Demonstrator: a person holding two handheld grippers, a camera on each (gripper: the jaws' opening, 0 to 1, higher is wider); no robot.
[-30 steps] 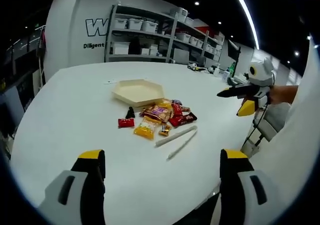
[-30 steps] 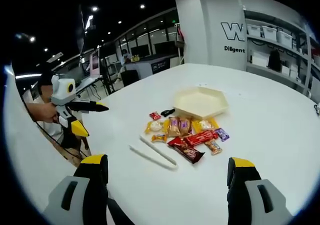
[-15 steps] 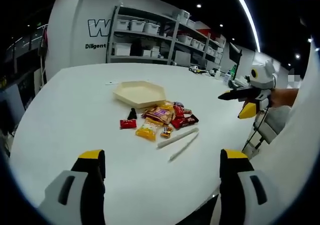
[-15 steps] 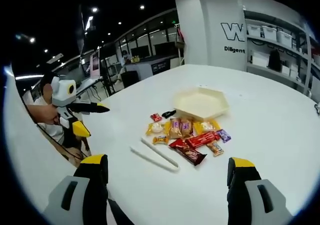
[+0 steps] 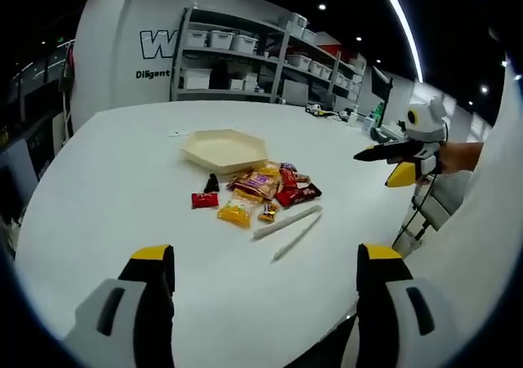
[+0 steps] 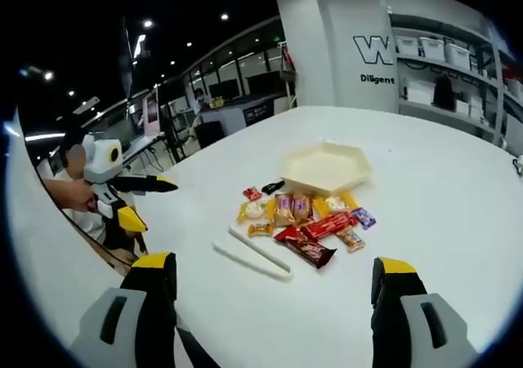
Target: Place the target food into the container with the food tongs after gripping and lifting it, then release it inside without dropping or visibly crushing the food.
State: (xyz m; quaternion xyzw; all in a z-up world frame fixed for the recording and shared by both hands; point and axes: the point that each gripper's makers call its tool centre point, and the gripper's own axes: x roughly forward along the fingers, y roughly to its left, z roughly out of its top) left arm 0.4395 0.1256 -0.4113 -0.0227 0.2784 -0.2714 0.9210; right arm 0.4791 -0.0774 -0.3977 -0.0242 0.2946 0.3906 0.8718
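1. Left gripper view: left gripper (image 5: 260,302) hangs over the near edge of the white table (image 5: 98,188), jaws spread wide, nothing between them. The right gripper (image 5: 409,149) hangs off to the side of the snack pile (image 5: 260,190); whether its jaws are apart or together I can't tell from here. One hexagonal container (image 5: 226,150) sits empty just behind the pile. One pair of white food tongs (image 5: 288,225) lies flat just in front of the pile, untouched.
2. Right gripper view: right gripper (image 6: 270,302) is also wide apart and empty, above the table edge, well short of the pile. The tongs are nearest to it, then the pile, then the container. The left gripper comes in from the left, near the table edge.
3. Step in hand, as I judge it: pick up the tongs. Approach low, close on the handle end, keep the tips free, and don't nudge the pile.
4. Count: 1 container, 1 tongs, 2 grippers, roughly a dozen wrapped snacks; exact number unclear because of overlap. Which snack is the target can't be told.
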